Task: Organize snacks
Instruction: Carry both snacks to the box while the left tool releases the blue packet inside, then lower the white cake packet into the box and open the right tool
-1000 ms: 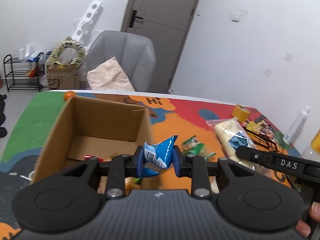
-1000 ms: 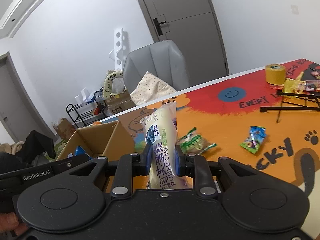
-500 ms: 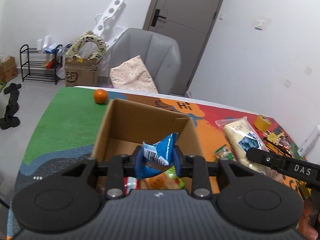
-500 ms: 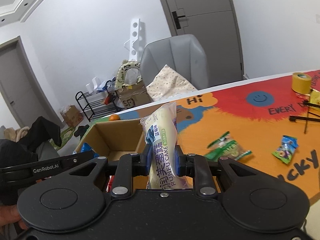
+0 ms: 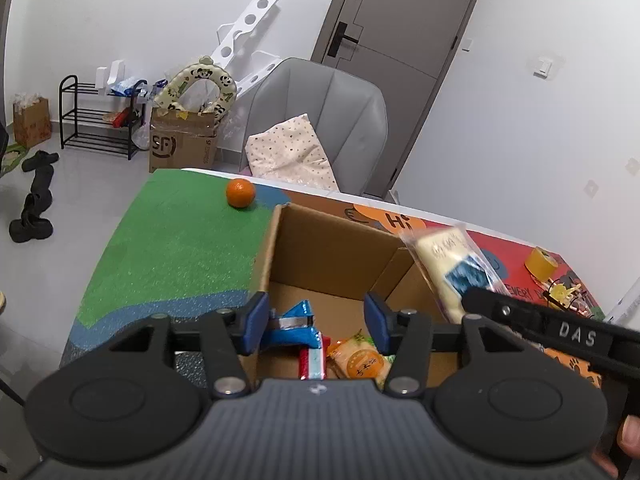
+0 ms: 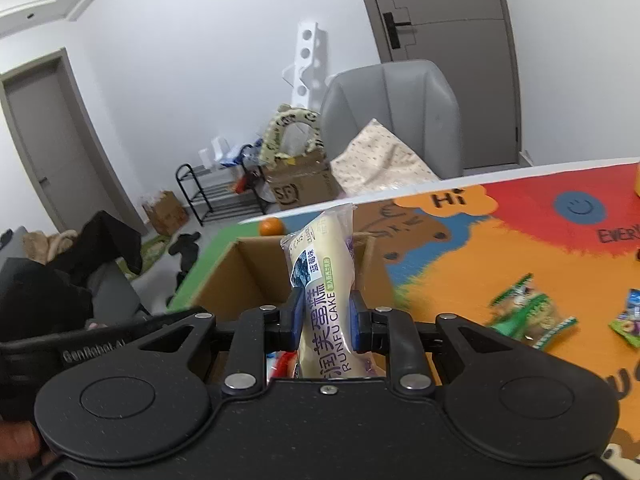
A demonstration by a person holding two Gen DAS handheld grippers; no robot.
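Observation:
An open cardboard box [image 5: 332, 248] stands on the colourful mat. My left gripper [image 5: 316, 320] is open above it. The blue snack packet [image 5: 294, 326] lies in the box just below the left finger, next to an orange packet [image 5: 358, 360] and a red-striped one [image 5: 312, 362]. My right gripper [image 6: 323, 318] is shut on a cream Runfu cake packet [image 6: 322, 276], upright over the box [image 6: 244, 276]. That packet also shows at the right in the left wrist view [image 5: 452, 268].
An orange [image 5: 240, 193] sits on the green part of the mat behind the box. Green snack packets [image 6: 528, 316] lie on the orange mat to the right, with a tape roll [image 5: 542, 261] farther back. A grey chair [image 5: 320, 120] stands beyond the table edge.
My left gripper opened and let the blue packet drop into the box. My right gripper carried the cake packet left, over the box.

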